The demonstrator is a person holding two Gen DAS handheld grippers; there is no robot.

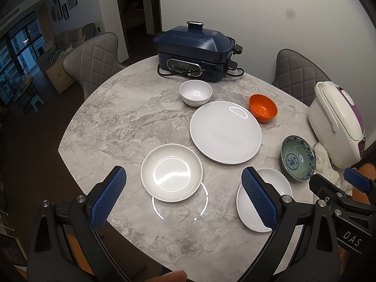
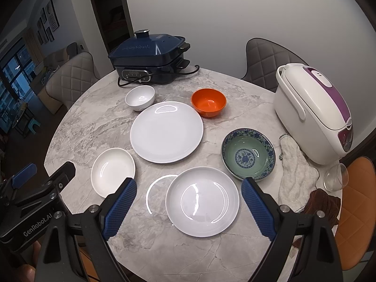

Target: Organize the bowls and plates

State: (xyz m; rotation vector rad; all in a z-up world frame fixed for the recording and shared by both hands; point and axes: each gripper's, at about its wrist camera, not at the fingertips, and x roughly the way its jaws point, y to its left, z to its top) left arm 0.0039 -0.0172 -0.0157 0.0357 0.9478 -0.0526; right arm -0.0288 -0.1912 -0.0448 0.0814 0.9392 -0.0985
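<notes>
plates and bowls lie unstacked; both grippers, left gripper [image 1: 183,198] and right gripper [image 2: 189,208], gape wide, empty. grip the shallow plate [image 2: 202,201] at the table's [image 2: 94,122] near edge by its rim.

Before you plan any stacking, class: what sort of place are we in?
Most likely a home dining area: a round marble table with quilted chairs, an electric cooker and a rice cooker beside loose dishes.
</notes>
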